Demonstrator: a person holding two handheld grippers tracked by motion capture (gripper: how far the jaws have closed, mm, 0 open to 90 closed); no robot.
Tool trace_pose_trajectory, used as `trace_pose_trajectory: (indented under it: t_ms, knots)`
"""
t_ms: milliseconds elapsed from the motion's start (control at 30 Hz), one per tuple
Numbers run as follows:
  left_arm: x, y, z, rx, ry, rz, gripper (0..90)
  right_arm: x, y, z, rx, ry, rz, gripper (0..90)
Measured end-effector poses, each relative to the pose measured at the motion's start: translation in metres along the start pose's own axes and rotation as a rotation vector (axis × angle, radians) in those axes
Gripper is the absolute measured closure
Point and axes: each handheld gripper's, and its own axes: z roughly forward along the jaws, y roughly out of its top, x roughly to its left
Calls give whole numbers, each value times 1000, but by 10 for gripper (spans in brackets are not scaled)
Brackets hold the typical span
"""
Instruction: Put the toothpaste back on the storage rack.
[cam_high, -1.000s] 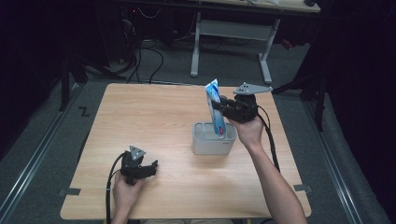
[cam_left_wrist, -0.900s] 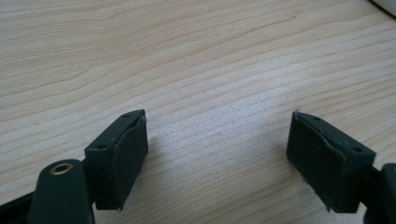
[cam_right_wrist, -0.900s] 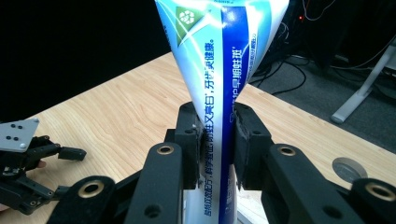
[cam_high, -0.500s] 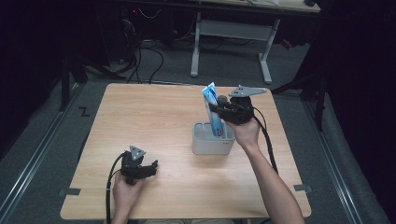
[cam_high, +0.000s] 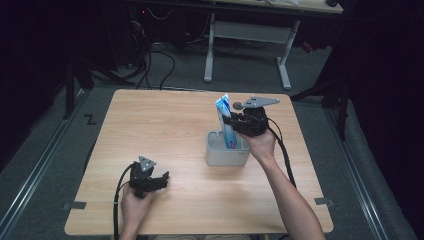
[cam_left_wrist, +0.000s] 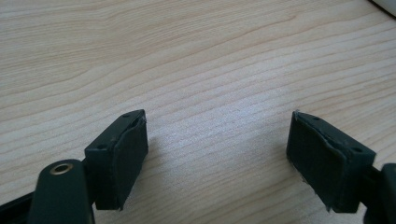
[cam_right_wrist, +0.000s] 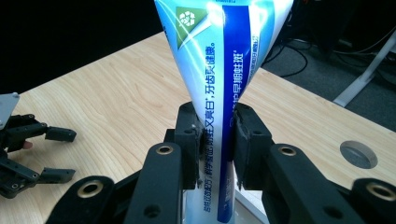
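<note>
A blue and white toothpaste tube (cam_high: 226, 122) stands upright with its lower end inside a grey holder box (cam_high: 219, 156) right of the table's middle. My right gripper (cam_high: 233, 122) is shut on the tube (cam_right_wrist: 219, 88) at about its mid height, its pads (cam_right_wrist: 192, 135) pressing both sides. Near the front left of the table, my left gripper (cam_high: 161, 181) rests low and open. In the left gripper view its pads (cam_left_wrist: 127, 154) stand wide apart over bare wood with nothing between them. The left gripper (cam_right_wrist: 44, 154) also appears far off in the right gripper view.
The light wooden table (cam_high: 160, 125) has a round cable hole (cam_right_wrist: 358, 154) near its far right corner. Cables (cam_high: 165, 60) and the legs of another desk (cam_high: 210, 55) stand on the floor beyond the far edge. Dark surroundings ring the table.
The right gripper with the tube has shifted slightly left and the tube now stands more upright over the holder. The left gripper has not moved.
</note>
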Motion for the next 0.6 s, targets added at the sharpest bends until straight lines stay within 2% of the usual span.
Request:
trace_pose_trajectory:
  t_ms: [267, 600]
  knots:
    - [0, 0, 0, 0, 0, 0, 210, 2, -1, 4, 17, 0, -3, 740]
    - [0, 0, 0, 0, -1, 0, 210, 2, -11, 8, 43, 6, 0, 743]
